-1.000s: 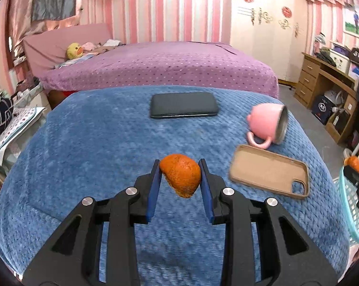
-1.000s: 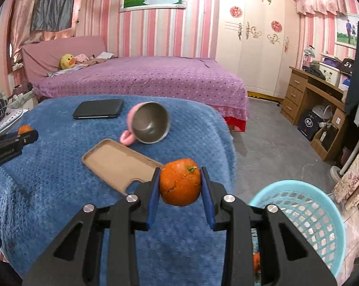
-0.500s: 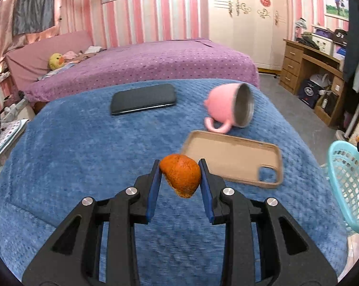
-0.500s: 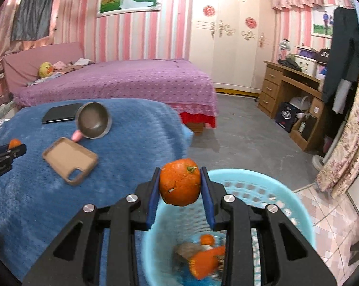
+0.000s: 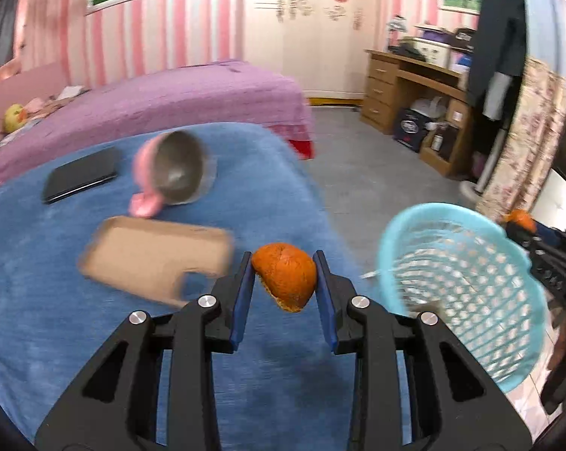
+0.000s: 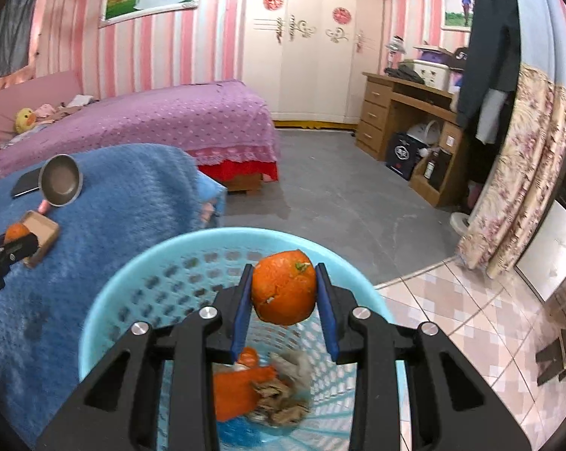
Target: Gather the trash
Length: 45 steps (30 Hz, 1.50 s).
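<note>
Left wrist view: the left gripper [image 5: 284,276] has its jaws pinching a ragged piece of orange peel [image 5: 285,277] above the blue fleece-covered desk [image 5: 57,300], with the round light-blue plastic mesh basket [image 5: 467,285] off to the right on the floor, not yet under the peel. A tipped pink mug [image 5: 170,176], a tan phone case [image 5: 151,255] and a black phone [image 5: 80,173] lie on the desk. Right wrist view: the right gripper [image 6: 284,287] has its jaws pinching a bigger domed orange peel with a green stem stub [image 6: 284,286], directly above the basket's mouth, where other peel and scraps [image 6: 260,391] already lie. To do this well, spread the right jaws only while centred over the opening, then clear away so the left can come fully over the rim before letting go
</note>
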Tool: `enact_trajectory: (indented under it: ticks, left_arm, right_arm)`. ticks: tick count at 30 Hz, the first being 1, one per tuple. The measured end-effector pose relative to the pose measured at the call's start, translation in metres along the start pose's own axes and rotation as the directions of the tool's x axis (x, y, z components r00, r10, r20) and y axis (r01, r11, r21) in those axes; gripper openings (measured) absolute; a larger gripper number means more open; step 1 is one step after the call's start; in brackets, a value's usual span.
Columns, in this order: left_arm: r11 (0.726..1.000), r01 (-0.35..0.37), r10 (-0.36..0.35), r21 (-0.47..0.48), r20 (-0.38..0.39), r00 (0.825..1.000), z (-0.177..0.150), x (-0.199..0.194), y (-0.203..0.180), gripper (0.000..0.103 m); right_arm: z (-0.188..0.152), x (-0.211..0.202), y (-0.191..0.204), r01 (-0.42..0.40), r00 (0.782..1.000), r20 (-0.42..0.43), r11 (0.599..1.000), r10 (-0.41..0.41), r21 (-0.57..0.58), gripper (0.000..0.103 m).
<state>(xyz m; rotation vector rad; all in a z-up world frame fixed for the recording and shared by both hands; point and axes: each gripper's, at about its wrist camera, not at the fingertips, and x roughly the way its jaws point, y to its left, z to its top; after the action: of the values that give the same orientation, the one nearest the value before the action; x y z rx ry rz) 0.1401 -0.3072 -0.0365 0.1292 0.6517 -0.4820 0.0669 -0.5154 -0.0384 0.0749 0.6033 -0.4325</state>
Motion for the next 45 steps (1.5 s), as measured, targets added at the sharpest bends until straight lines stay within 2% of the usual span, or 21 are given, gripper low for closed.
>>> enact_trajectory:
  ticks: [3, 6, 12, 13, 15, 16, 17, 19, 21, 22, 23, 24, 26, 27, 29, 32, 37, 39, 45]
  left_arm:
    - [0.999, 0.019, -0.02, 0.04, 0.009, 1.0, 0.0, 0.006, -0.033, 0.03]
    - [0.997, 0.063, -0.063, 0.036, 0.001, 0.998, 0.003, 0.014, -0.056, 0.031]
    - [0.997, 0.073, -0.073, 0.041, 0.004, 0.997, 0.009, 0.024, -0.079, 0.032]
    - [0.997, 0.07, -0.071, 0.039, 0.006, 0.997, 0.009, 0.025, -0.08, 0.036]
    - [0.996, 0.075, -0.075, 0.038, 0.01, 0.997, 0.011, 0.025, -0.08, 0.051]
    - [0.997, 0.072, -0.073, 0.041, 0.013, 0.997, 0.012, 0.025, -0.082, 0.065]
    - [0.997, 0.06, -0.061, 0.041, 0.024, 0.998, 0.013, 0.023, -0.08, 0.075]
    - [0.999, 0.039, -0.04, 0.032, 0.044, 0.998, 0.015, 0.019, -0.073, 0.083]
    - [0.999, 0.031, -0.032, 0.017, 0.043, 0.999, 0.016, 0.016, -0.062, 0.087]
    - [1.0, 0.026, -0.027, 0.008, 0.038, 0.999, 0.016, 0.014, -0.055, 0.088]
    - [1.0, 0.019, -0.019, 0.003, 0.039, 0.999, 0.017, 0.012, -0.051, 0.089]
    - [1.0, 0.004, -0.004, -0.004, 0.044, 0.999, 0.017, 0.008, -0.044, 0.09]
    - [1.0, -0.02, 0.021, -0.016, 0.059, 0.998, 0.016, -0.002, -0.032, 0.094]
    - [0.999, -0.034, 0.035, -0.024, 0.069, 0.997, 0.016, -0.008, -0.025, 0.094]
    - [0.998, -0.052, 0.055, -0.037, 0.083, 0.995, 0.016, -0.022, -0.011, 0.096]
    - [0.996, -0.073, 0.079, -0.061, 0.103, 0.992, 0.015, -0.046, 0.011, 0.097]
    - [0.991, -0.111, 0.12, -0.071, 0.133, 0.984, 0.008, -0.092, 0.042, 0.097]
    - [0.988, -0.139, 0.148, -0.071, 0.143, 0.979, 0.003, -0.111, 0.051, 0.097]
    - [0.985, -0.159, 0.169, -0.071, 0.156, 0.973, -0.024, -0.151, 0.069, 0.098]
  right_arm:
    - [-0.003, 0.004, -0.013, 0.013, 1.0, -0.015, 1.0, -0.012, 0.017, 0.032]
    - [-0.006, 0.009, -0.026, 0.02, 0.999, -0.03, 0.999, -0.019, 0.041, 0.032]
    - [-0.008, 0.012, -0.036, 0.02, 0.999, -0.032, 0.997, -0.018, 0.071, 0.032]
    - [-0.009, 0.013, -0.036, 0.019, 0.999, -0.032, 0.997, -0.017, 0.071, 0.032]
    - [-0.009, 0.013, -0.037, 0.011, 0.999, -0.032, 0.997, -0.009, 0.076, 0.032]
    - [-0.009, 0.015, -0.037, 0.008, 0.999, -0.033, 0.997, -0.005, 0.078, 0.032]
    - [-0.01, 0.016, -0.036, 0.004, 0.999, -0.036, 0.997, -0.002, 0.08, 0.033]
    - [-0.011, 0.017, -0.034, -0.003, 0.999, -0.041, 0.997, 0.006, 0.082, 0.033]
    - [-0.011, 0.018, -0.031, 0.002, 0.999, -0.048, 0.997, 0.002, 0.081, 0.048]
    - [-0.011, 0.017, -0.03, 0.003, 0.999, -0.045, 0.996, 0.0, 0.084, 0.072]
    - [-0.011, 0.016, -0.029, -0.001, 0.999, -0.037, 0.996, 0.005, 0.089, 0.083]
    - [-0.009, 0.014, -0.028, -0.01, 1.0, -0.027, 0.996, 0.013, 0.094, 0.084]
    - [-0.007, 0.008, -0.022, -0.005, 1.0, -0.016, 0.996, 0.006, 0.086, 0.095]
    - [-0.005, 0.004, -0.018, 0.009, 1.0, -0.006, 0.997, -0.009, 0.078, 0.098]
    - [-0.001, -0.002, -0.012, 0.021, 1.0, 0.006, 0.998, -0.021, 0.066, 0.098]
    - [0.008, -0.015, -0.002, -0.01, 1.0, 0.017, 0.997, 0.009, 0.072, 0.098]
    - [0.028, -0.06, 0.017, -0.064, 0.994, 0.093, 0.993, 0.055, 0.096, 0.098]
    - [0.027, -0.076, 0.028, -0.085, 0.991, 0.107, 0.992, 0.075, 0.093, 0.098]
    - [0.002, -0.113, 0.068, -0.104, 0.991, 0.094, 0.992, 0.097, 0.07, 0.098]
